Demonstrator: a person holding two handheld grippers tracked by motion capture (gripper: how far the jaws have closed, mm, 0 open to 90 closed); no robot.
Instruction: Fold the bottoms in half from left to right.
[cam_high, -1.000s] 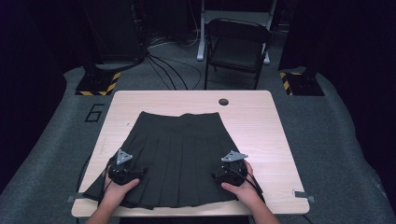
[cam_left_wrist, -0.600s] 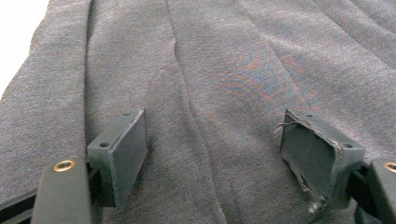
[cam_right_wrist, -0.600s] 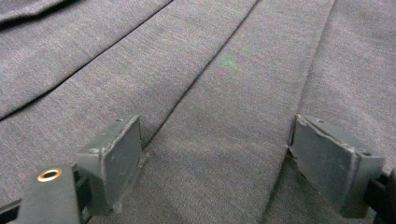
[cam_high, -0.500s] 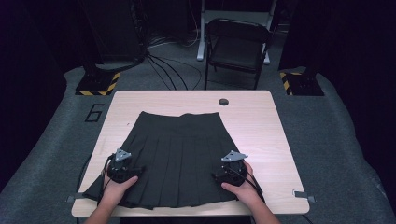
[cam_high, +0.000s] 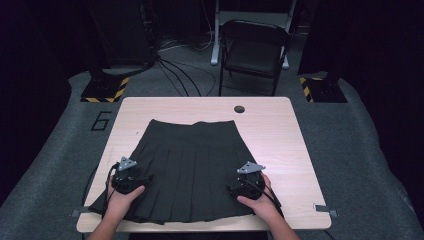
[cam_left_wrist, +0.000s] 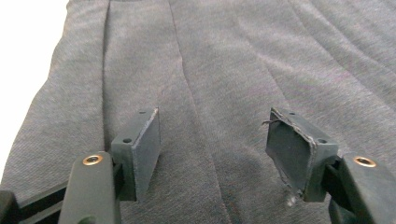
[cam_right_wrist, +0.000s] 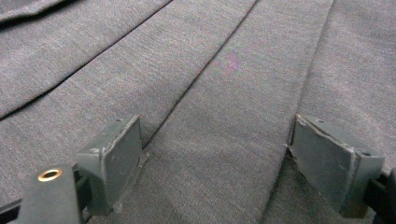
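As the dark pleated fabric skirt (cam_high: 190, 167) lies directly beneath both, we find the left hand-held gripper (cam_left_wrist: 212, 151), jaws just narrowing, and the right hand-held gripper (cam_right_wrist: 215, 161) both agape, pleats running ahead.

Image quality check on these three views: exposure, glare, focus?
High view: table well lit, surroundings almost black, skirt dark, pleats faint. Left gripper view: table corner blown out white at top left, weave sharp, near jaws soft. Right gripper view: even light, no glare, skirt's far folds slightly soft.
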